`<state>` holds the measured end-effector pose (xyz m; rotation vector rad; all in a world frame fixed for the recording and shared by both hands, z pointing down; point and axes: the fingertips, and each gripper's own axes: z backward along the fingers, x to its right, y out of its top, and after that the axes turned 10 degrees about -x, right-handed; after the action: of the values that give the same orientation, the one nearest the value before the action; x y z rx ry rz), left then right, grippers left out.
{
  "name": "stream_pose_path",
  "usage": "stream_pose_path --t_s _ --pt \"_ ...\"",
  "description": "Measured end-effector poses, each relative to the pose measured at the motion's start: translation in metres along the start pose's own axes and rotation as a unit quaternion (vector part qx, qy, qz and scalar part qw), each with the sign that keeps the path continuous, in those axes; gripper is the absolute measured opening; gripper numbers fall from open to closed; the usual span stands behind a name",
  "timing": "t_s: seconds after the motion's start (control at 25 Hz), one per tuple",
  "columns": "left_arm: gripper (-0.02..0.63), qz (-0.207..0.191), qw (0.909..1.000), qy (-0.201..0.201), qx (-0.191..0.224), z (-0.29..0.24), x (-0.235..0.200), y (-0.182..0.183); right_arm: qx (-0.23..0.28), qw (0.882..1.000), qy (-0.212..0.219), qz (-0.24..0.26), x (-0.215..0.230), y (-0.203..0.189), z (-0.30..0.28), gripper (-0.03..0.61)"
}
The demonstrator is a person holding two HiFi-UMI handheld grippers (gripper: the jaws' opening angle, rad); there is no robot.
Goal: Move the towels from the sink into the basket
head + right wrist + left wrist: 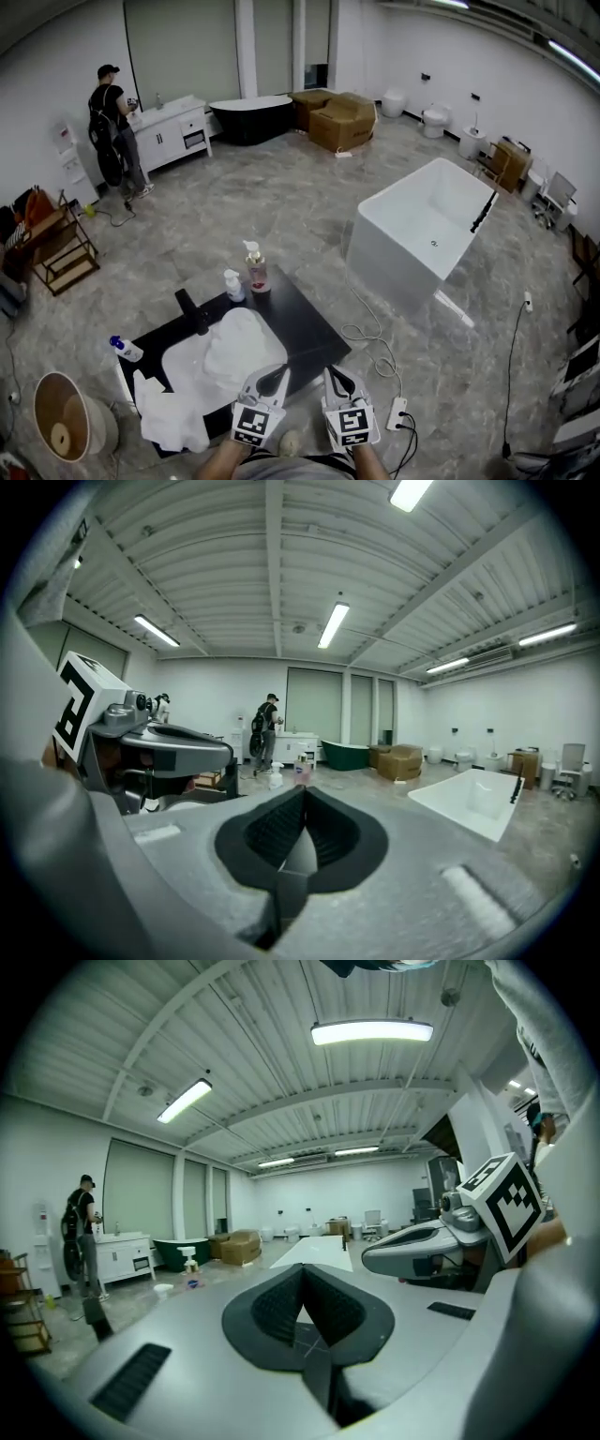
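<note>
2 towels, both white: towel 1 (246, 345) is heaped in the sink (184, 367), and towel 2 (174, 418) is bunched on the near-left corner of the black counter (305, 328), partly over the sink rim. L gripper (274, 377) and R gripper (336, 379) sit side by side at the counter's near edge, low in front of the person, tips pointing out across the room. Jaws on both are closed and empty. Each gripper view shows its own dark pads meeting at the tip w/ only the room behind. In head view, towel 1 is just ahead and left of the L tips and its near edge meets them in the pic, but can't tell if they touch. Towel 2 is further left of the L gripper, apart from it. R gripper is right of both towels, over the counter's near-right part, well clear of them. Basket (64, 427) is on the floor left of the counter, near towel 2's corner, opening toward the head cam. Faucet (190, 309) is behind the sink, 2 pump bottles (246, 274) are at the counter's far edge, and a spray bottle (126, 349) lies at its left edge. White tub (427, 230) stands off to the right
</note>
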<state>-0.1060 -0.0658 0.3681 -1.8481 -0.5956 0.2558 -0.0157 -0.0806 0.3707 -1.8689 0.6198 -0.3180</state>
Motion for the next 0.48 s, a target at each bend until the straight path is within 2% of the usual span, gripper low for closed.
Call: stream_pose_path --t_s 0.16,0.28,0.48 --pt "0.009 0.035 0.998 0.052 -0.011 0.021 -0.043 -0.015 -0.001 0.999 0.052 0.018 -0.039 0.011 -0.036 0.0" --pt "0.009 0.04 0.9951 0.087 -0.024 0.033 -0.073 -0.037 -0.004 0.996 0.088 0.029 -0.066 0.014 -0.062 0.0" --pt "0.009 0.07 0.9873 0.135 -0.044 0.051 -0.113 -0.07 -0.017 0.989 0.14 0.051 -0.106 0.012 -0.104 0.0"
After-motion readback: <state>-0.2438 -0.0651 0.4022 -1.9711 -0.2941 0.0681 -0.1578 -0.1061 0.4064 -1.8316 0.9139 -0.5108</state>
